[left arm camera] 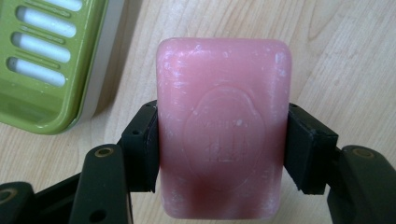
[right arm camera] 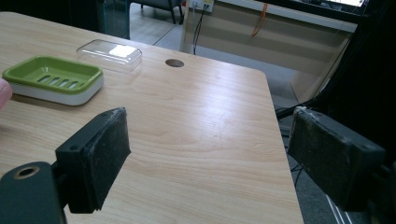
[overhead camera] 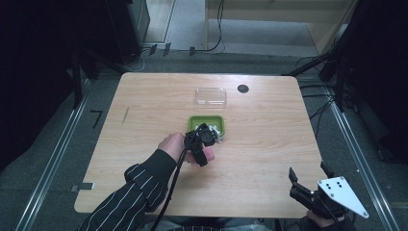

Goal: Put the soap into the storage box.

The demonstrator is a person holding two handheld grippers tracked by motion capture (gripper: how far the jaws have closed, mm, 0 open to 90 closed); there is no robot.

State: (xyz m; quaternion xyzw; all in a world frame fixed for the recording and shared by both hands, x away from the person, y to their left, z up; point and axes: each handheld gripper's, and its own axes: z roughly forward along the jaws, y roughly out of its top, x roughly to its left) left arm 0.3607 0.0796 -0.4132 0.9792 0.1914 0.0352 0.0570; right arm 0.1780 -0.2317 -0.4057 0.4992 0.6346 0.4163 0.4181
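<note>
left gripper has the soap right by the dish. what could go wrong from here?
1. The left gripper pinches the pink soap only by its side edges; soap is slick, so it could slip or twist out.
2. The green dish sits close beside the soap; a low approach might clip its rim and shove it.
3. The clear lid lies just behind the dish; a pushed dish could hit it.
</note>
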